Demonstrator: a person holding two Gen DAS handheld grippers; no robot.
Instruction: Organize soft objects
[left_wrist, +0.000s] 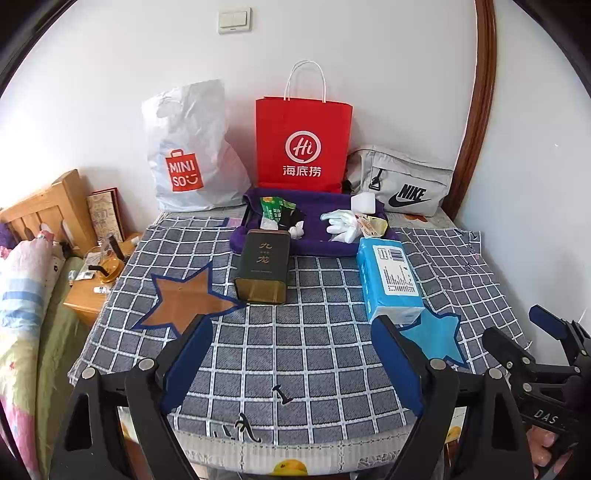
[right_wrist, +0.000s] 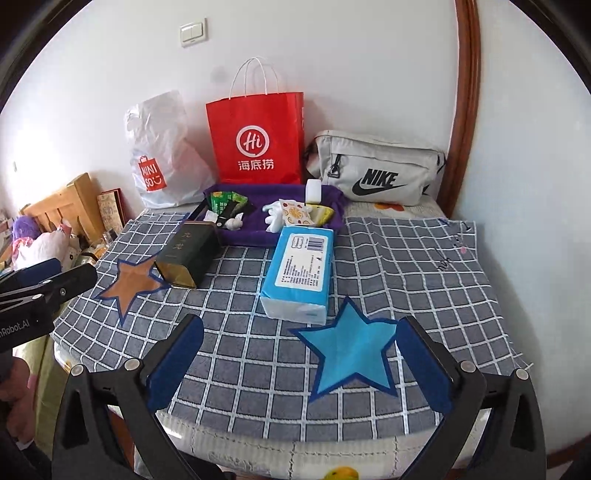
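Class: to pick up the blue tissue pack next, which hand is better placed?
Right. The tissue pack lies just ahead of the open right tool, beside the blue star; the left tool faces the dark tin.

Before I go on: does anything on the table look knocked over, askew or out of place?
The dark tea tin lies on its side, its gold end touching the brown star. The blue tissue pack lies flat, its near end overlapping a tip of the blue star. Nothing looks spilled or damaged.
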